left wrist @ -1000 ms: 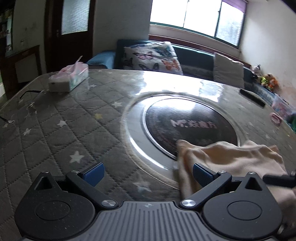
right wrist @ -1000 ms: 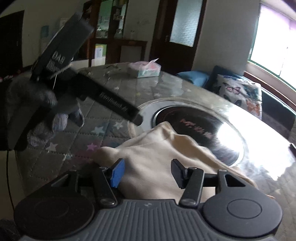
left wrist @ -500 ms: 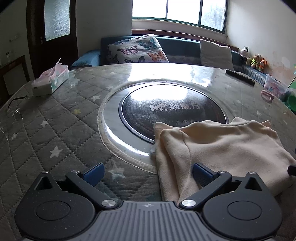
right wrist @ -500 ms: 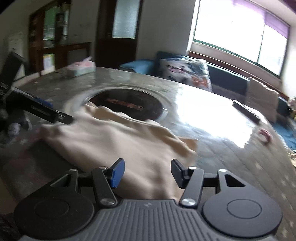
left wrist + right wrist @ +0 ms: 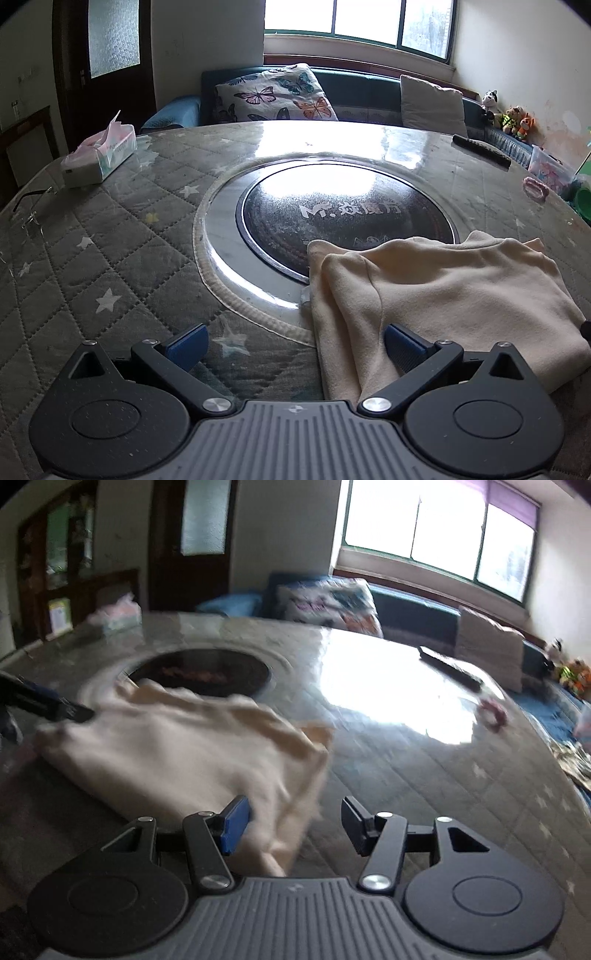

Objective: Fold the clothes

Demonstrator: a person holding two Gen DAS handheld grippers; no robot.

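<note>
Left gripper (image 5: 295, 345) spread wide, nothing gripped — right finger over near-left edge of cream garment (image 5: 436, 291), whether touching unclear. Right gripper (image 5: 293, 821) about half spread, empty; garment's near right corner between its fingers, unpinched. Likely each poised at own side for next fold. Garment lies part-folded on quilted table (image 5: 110, 258), far edge overlapping round black hotplate (image 5: 343, 214). Tissue box (image 5: 99, 158) well apart.

Change noted: my right hand-held gripper (image 5: 293, 825) swung from garment centre to its right corner; cream garment (image 5: 443, 295) now lies flatter, spread over the bench (image 5: 110, 258)
</note>
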